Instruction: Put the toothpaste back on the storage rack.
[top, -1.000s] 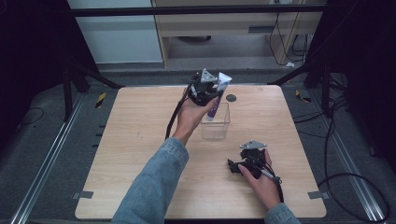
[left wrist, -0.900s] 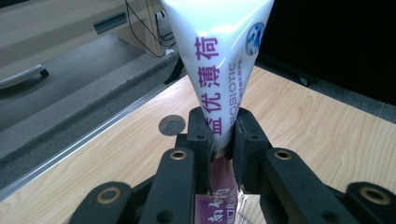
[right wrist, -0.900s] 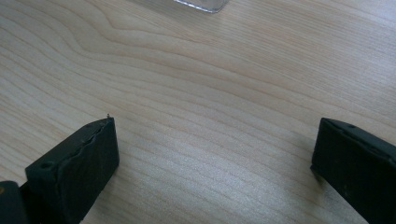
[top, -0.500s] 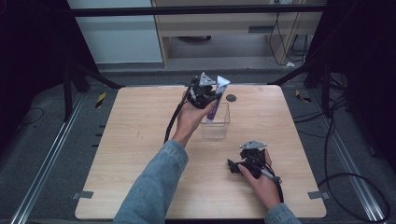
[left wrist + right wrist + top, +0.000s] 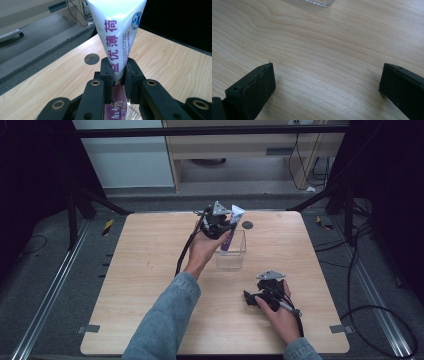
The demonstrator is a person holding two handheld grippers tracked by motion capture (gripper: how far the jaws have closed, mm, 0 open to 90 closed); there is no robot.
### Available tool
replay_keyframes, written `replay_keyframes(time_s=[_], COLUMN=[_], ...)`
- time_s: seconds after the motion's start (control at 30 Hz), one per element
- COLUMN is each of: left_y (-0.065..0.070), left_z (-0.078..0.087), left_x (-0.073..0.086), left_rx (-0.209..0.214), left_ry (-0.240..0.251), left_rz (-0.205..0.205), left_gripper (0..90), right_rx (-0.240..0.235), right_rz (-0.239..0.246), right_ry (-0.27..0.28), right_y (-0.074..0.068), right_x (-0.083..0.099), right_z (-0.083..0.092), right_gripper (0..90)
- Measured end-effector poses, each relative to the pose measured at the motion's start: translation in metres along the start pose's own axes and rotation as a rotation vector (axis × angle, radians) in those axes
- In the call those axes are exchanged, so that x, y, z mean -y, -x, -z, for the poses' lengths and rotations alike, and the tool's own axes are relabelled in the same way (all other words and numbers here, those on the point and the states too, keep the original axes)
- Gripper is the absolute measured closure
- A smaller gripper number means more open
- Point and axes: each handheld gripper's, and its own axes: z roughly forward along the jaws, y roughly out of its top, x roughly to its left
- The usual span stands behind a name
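Midway through placing: left hand-held gripper clamped on tube, held tilted with its lower end inside clear box on worktop. Right hand-held gripper resting, jaws wide, holding nothing. Next, probably: lower, then release.

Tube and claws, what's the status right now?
Left claw shut on tube, its lower end inside clear box. Right claw open, empty, over table. Nothing in the way.
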Motion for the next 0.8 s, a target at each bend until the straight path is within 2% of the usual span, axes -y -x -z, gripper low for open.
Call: replay_keyframes(time_s=[0.53, 0.67, 0.7, 0.8], left_y=[0.0003, -0.0006, 0.0006, 0.0028], left_z=[0.0012, 0.0015, 0.0005, -0.0021], left_x=[0.0051, 0.0055, 0.0060, 0.0071], left_rx=[-0.015, -0.013, -0.012, -0.011], left_ry=[-0.032, -0.042, -0.051, -0.068], left_rz=[-0.010, -0.002, -0.013, -0.020], left_gripper=[78.3, 78.3, 78.3, 78.2], right_rx=[-0.003, -0.006, 0.000, -0.003], right_rz=[-0.004, -0.001, 0.010, 0.003], right_ry=[-0.005, -0.009, -0.006, -0.007], right_y=[-0.0001, 0.0001, 0.0006, 0.0002], right_x=[-0.0006, -0.0006, -0.0004, -0.0006], right_z=[0.0000, 0.0003, -0.0002, 0.0000], right_gripper=[0.4, 0.4, 0.4, 0.4])
